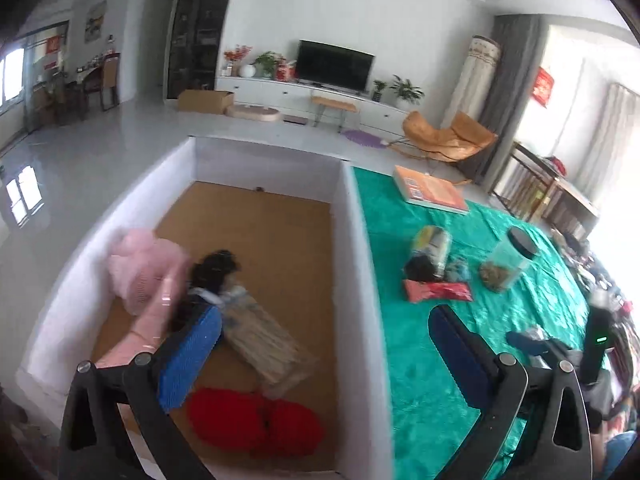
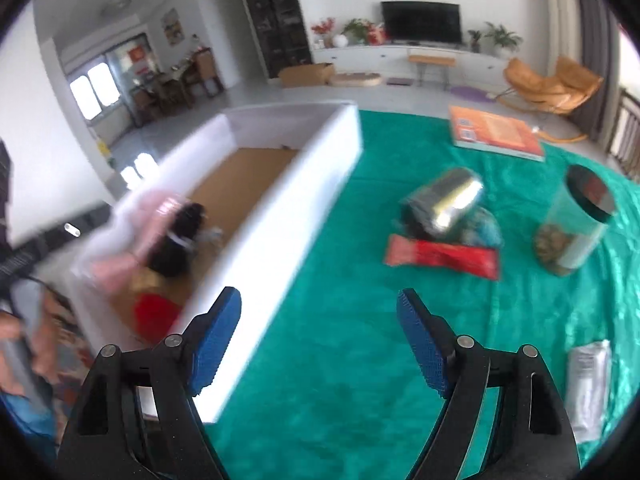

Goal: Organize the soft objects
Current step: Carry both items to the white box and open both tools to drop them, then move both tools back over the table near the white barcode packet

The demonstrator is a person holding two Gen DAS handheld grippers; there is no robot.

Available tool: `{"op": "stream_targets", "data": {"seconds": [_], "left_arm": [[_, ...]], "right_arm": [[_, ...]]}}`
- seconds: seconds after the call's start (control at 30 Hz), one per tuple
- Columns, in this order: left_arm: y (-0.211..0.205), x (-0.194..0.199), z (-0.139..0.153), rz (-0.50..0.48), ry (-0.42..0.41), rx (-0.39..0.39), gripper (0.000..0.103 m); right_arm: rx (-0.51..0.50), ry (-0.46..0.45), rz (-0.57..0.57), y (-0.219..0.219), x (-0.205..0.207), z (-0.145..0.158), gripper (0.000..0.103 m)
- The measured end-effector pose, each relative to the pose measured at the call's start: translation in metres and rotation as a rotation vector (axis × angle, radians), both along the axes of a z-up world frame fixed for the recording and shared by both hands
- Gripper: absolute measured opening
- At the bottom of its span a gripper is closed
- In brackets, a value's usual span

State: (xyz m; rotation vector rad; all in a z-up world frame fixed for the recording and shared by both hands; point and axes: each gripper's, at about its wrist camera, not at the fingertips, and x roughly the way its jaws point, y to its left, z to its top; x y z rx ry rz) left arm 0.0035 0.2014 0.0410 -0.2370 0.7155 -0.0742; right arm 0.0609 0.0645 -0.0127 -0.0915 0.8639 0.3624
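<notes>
Soft things are already lying in the white box (image 1: pixel 356 280) at lower left: pink plush (image 1: pixel 144 272), red bundle (image 1: pixel 256 420). The left gripper (image 1: pixel 324 344) and right gripper (image 2: pixel 320 340) are gaping empty, while the packets (image 2: pixel 444 256) at centre right are still waiting on the green cloth (image 2: pixel 340 360).

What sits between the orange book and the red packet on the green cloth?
A shiny pouch leaning over a dark item, just behind the red packet; orange book further back. Right wrist view.

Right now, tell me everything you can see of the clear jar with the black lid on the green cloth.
The clear plastic jar with the black lid stands on the green cloth, leaning in the fisheye views. Its round lid is on. A brownish, lumpy filling sits in the lower part; what it is cannot be told. It stands apart from the red packet and the snack bags beside it. Neither gripper touches it.
</notes>
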Motion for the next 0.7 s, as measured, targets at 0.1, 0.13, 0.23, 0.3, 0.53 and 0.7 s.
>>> {"op": "stream_targets", "data": {"seconds": [0.1,0.13,0.23,0.3,0.53,0.7], "left_arm": [[-0.066,0.005,-0.015,-0.17,0.038,-0.021,0.103],[-0.086,0.007,-0.025,-0.219,0.072,-0.019,0.103],[-0.14,0.014,-0.064,-0.297,0.145,0.047,0.103],[-0.174,0.012,-0.076,-0.279,0.067,0.268,0.103],[-0.194,0.031,-0.097,-0.349,0.083,0.208,0.103],[-0.179,0.055,-0.126,-0.263,0.158,0.183,0.103]], "right_arm": [[-0.045,0.065,-0.109,-0.047,-0.005,-0.054,0.082],[-0.038,0.083,-0.141,-0.061,-0.006,-0.067,0.082],[-0.044,0.045,-0.201,-0.093,-0.01,-0.081,0.082],[-0.079,0.04,-0.218,-0.1,-0.009,-0.082,0.083],[-0.075,0.011,-0.25,-0.111,-0.006,-0.077,0.083],[-0.061,0.011,-0.265,-0.119,-0.007,-0.078,0.084]]}}
